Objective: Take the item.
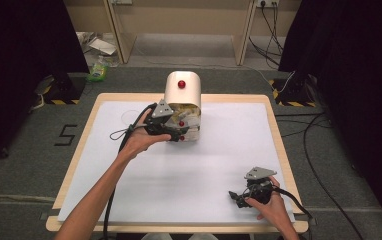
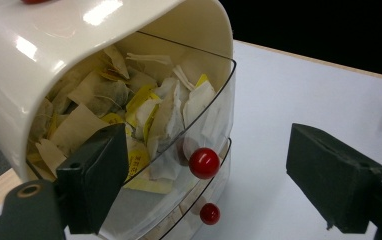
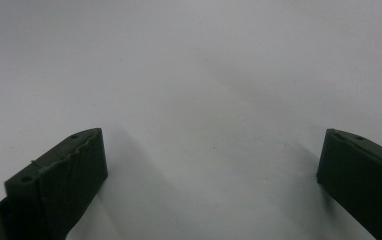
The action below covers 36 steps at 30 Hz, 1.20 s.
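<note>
The cream drawer box (image 1: 183,102) stands at the far middle of the counter (image 1: 229,165), its top clear drawer (image 2: 199,125) tipped out, likely so the tea bags (image 2: 129,110) can be reached; the left tongs (image 2: 199,185) hang spread around its red knob (image 2: 204,163), not pinching; the left gripper view reveals the bags, which the high view barely shows; the right tongs (image 1: 236,196) rest spread, near the counter's right front corner

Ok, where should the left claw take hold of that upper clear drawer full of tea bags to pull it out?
Probably by its red ball knob, coming straight at the drawer front. The knob stands proud of the curved clear front, which offers no other hold. The left claw already stands open to either side of it.
</note>
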Available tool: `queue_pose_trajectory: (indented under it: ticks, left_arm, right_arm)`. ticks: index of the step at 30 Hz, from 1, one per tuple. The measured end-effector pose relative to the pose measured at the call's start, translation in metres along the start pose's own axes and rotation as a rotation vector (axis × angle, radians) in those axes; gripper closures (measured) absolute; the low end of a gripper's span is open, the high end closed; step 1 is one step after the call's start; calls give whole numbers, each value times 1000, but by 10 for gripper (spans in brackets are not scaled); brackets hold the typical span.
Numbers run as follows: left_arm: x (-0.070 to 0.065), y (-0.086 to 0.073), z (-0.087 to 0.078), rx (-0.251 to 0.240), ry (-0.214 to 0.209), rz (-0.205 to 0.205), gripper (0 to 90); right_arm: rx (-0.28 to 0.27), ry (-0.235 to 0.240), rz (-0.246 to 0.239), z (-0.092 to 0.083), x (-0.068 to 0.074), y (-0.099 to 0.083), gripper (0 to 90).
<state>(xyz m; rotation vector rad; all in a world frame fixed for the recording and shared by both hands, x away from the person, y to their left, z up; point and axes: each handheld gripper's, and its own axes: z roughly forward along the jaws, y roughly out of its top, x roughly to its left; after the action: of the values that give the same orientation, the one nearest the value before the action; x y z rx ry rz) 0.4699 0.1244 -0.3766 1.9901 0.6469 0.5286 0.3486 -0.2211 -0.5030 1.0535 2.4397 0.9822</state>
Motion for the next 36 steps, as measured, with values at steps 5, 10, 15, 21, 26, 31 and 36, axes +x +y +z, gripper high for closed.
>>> queue_pose_trajectory:
  ticks: [5, 10, 15, 21, 26, 31, 36]
  left_arm:
    - [-2, 0, -2, 4, -6, 8, 168]
    - [-5, 0, -5, 19, -16, 10, 172]
    - [-11, -3, -10, 19, -20, 15, 183]
    - [-21, -7, -16, 26, -27, 35, 194]
    - [-25, -10, -19, 23, -26, 36, 201]
    - [-31, -10, -22, 26, -27, 40, 206]
    - [-36, -12, -27, 24, -24, 44, 214]
  right_arm:
    - [0, 0, 0, 0, 0, 0, 2]
    - [0, 0, 0, 0, 0, 0, 2]
    - [0, 0, 1, 0, 0, 0, 2]
    - [0, 0, -1, 0, 0, 0, 2]
    - [0, 0, -1, 0, 0, 0, 2]
    - [0, 0, 0, 0, 0, 0, 2]
    - [0, -1, -1, 0, 0, 0, 2]
